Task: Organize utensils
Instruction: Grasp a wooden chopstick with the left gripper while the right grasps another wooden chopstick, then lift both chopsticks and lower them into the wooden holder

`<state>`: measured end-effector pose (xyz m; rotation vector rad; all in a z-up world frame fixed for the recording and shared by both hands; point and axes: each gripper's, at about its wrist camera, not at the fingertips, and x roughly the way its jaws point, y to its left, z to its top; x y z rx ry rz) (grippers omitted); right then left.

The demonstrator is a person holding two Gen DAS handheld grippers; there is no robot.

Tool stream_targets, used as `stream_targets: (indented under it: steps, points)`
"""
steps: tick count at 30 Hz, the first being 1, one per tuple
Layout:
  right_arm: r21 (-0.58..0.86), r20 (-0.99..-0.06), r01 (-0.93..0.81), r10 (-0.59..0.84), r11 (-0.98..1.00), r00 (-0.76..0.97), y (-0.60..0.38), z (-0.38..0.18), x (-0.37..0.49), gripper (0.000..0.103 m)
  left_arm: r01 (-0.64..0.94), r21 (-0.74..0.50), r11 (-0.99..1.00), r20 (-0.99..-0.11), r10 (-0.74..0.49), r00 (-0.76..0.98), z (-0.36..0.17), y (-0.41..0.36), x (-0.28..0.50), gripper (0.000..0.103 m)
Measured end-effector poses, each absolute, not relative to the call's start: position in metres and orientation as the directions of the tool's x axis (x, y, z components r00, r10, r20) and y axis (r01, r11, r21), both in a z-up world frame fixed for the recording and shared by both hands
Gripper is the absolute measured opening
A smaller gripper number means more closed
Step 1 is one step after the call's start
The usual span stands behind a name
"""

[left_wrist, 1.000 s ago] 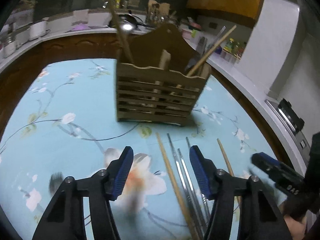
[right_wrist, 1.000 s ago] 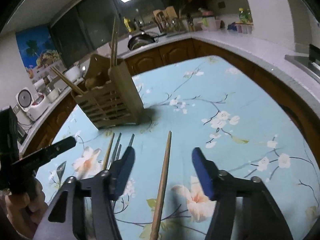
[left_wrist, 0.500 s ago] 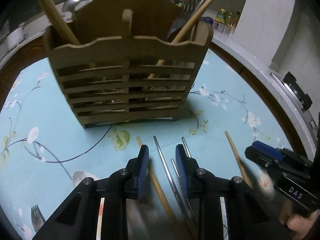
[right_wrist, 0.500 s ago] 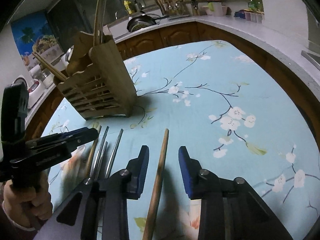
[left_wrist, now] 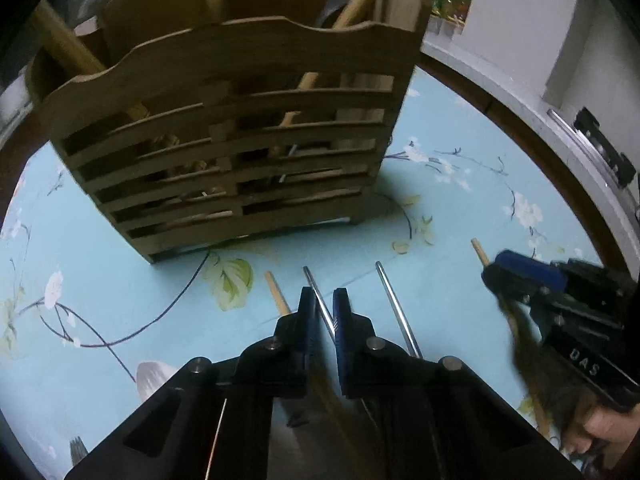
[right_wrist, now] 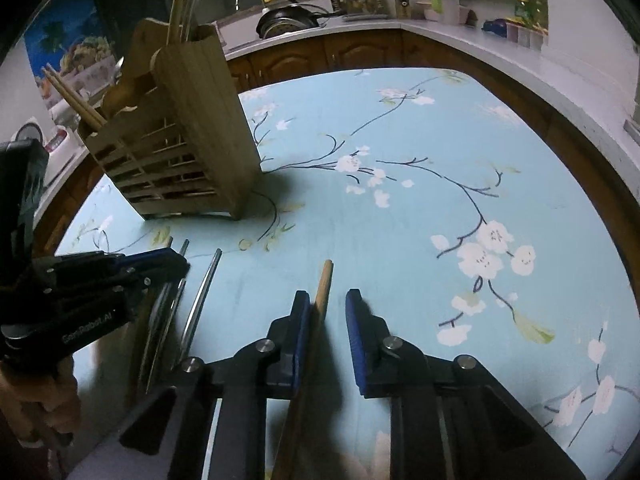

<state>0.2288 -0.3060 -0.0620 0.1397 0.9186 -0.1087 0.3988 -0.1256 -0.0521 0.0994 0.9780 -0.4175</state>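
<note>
A slatted wooden utensil holder [left_wrist: 236, 152] stands on the blue floral tablecloth, with wooden handles sticking out; it also shows in the right wrist view [right_wrist: 180, 148]. My left gripper [left_wrist: 323, 312] is shut on a thin metal utensil handle [left_wrist: 316, 286] lying on the cloth. A second metal handle [left_wrist: 394, 304] and a wooden stick [left_wrist: 277, 298] lie beside it. My right gripper [right_wrist: 328, 312] has its jaws narrowed around a wooden utensil handle [right_wrist: 323, 284], with a gap on the right side. It also shows in the left wrist view [left_wrist: 520, 276].
The table [right_wrist: 440, 140] has a dark wooden rim. A kitchen counter [right_wrist: 460, 36] curves behind it with a pan [right_wrist: 288, 20], bottles and jars. A fork [left_wrist: 78, 450] and a spoon bowl [left_wrist: 154, 378] lie at the left wrist view's lower left.
My left gripper has moved closer to the holder and shut on the metal handle. My right gripper's jaws have narrowed further around the wooden handle.
</note>
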Motion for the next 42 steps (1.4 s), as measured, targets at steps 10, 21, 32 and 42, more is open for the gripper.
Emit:
stream_targets:
  steps: [10, 21, 32, 42]
  points:
    - [0.130, -0.780, 0.155, 0.005, 0.979, 0.626, -0.308, -0.053, 0.219, 0.006, 0.376, -0.130, 0.917, -0.804, -0.320, 0.501, -0.044, -0.122, 0.387, 0.002]
    - [0.217, -0.645, 0.114, 0.054, 0.970, 0.762, -0.299, 0.019, 0.173, 0.005, 0.376, -0.277, 0.884, -0.658, -0.460, 0.597, 0.025, -0.069, 0.324, 0.002]
    - [0.197, -0.525, 0.058, 0.055, 0.979, 0.849, -0.274, 0.080, 0.141, 0.005, 0.391, -0.326, 0.861, -0.535, -0.509, 0.674, 0.084, -0.009, 0.249, 0.002]
    - [0.173, -0.470, 0.029, 0.057, 0.984, 0.881, -0.254, 0.099, 0.132, 0.005, 0.392, -0.329, 0.859, -0.488, -0.510, 0.708, 0.104, 0.014, 0.219, 0.002]
